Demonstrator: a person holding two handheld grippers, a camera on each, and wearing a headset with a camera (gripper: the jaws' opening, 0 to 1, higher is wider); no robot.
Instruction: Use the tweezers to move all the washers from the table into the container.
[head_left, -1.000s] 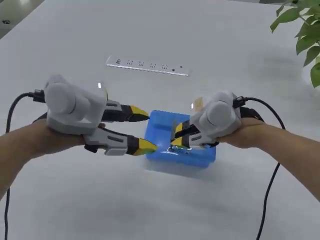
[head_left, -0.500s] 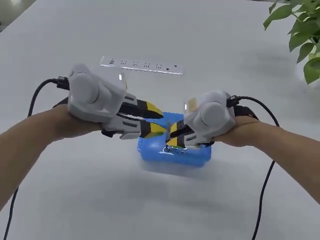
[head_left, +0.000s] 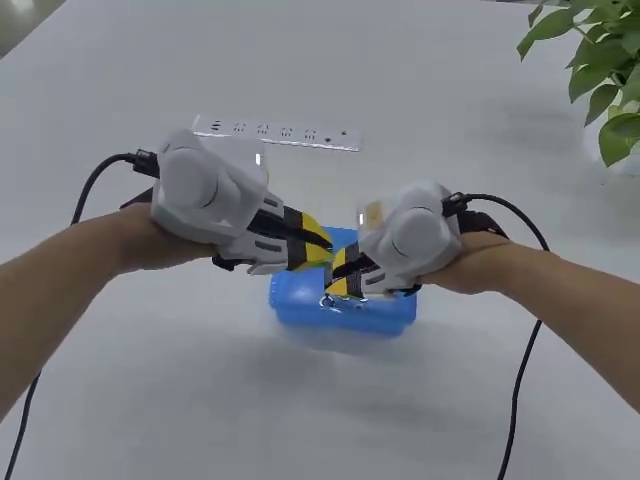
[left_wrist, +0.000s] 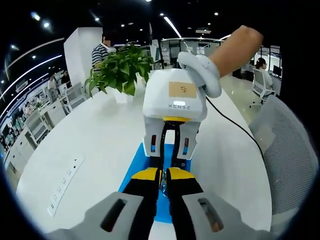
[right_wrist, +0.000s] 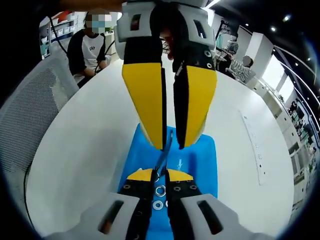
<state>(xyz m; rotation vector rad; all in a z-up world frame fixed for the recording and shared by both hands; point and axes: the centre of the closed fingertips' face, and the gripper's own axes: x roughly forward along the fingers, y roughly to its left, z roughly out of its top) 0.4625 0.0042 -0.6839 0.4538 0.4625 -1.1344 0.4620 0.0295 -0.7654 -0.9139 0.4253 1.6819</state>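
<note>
1. Container (head_left: 385, 312): blue, open-topped, standing on the white surface (head_left: 200, 400), directly beneath both gripper tips.

2. Right gripper (head_left: 340, 280): held over the container's near edge, tips angled down into it. In its own view the jaws are drawn close together and pinch the tweezers (right_wrist: 162, 162), a thin blue-grey tool that rises from between the yellow pads.

3. Left gripper (head_left: 318, 243): comes in from the opposite side, nose to nose with the right gripper. In the right gripper view its two long yellow jaws stand nearly pressed together, leaving only a narrow slit, and the far end of the tweezers enters that slit at the tips. In the left gripper view a thin metal piece sits between its own closed pads.

4. Washers (right_wrist: 160, 190): at least two small metal rings lie on the container floor, just below and between the right gripper's jaws, close under the tweezers. I cannot tell whether the tweezers touch them.

5. Surroundings: a white power strip (head_left: 275, 132) lies beyond the container, well apart, and a potted plant (head_left: 590, 60) stands at the far right.
</note>
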